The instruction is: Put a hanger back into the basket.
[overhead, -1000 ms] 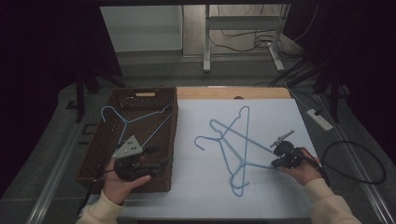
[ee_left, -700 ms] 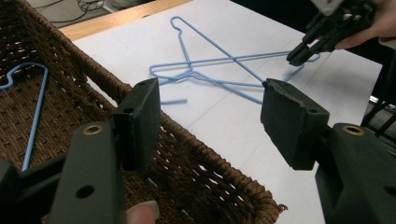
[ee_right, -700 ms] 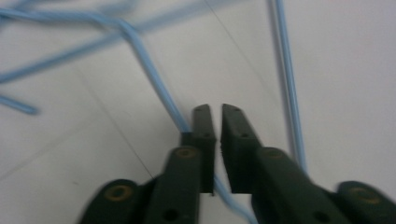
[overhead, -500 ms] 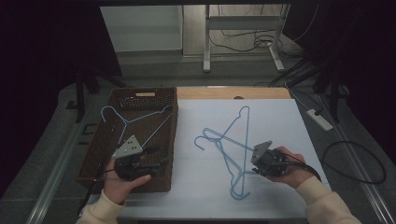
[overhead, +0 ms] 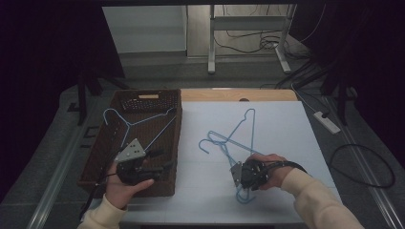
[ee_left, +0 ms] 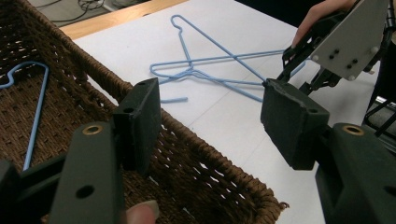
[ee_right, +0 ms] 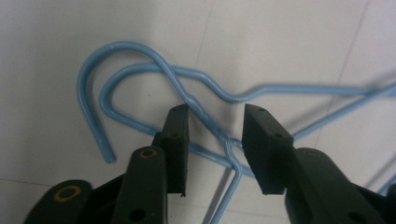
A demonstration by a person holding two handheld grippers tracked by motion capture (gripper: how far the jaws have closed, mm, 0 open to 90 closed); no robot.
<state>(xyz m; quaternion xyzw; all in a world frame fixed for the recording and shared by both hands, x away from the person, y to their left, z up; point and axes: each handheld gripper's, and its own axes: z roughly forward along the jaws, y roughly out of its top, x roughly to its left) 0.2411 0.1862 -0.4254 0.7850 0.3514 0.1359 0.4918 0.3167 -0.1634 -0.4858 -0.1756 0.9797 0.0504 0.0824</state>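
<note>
- Two light-blue wire clothes hangers [overhead: 228,143] lay crossed on the white sheet covering the counter [overhead: 286,124], their hooks side by side toward the basket.
- In the right gripper view the twisted neck of one hanger [ee_right: 224,135] stood between the jaws of the right tool [ee_right: 212,140], which were parted, their pads not yet pressing on the wire.
- Those jaws had just been opening; a second earlier that tool was farther right, beside the hangers' lower ends, and it had since slid left over them to the necks.
- The step in hand looked like picking one hanger off the pile. Next, the jaws needed to close on that single neck without catching the second wire crossing under it.
- A third light-blue wire hanger [overhead: 136,125] already lay in the dark brown woven wicker basket [overhead: 172,143] at the sheet's left, probably where these two were bound.
- The left tool [overhead: 160,167] hung over the basket's near end, jaws wide and empty, much where it had been a second before.
</note>
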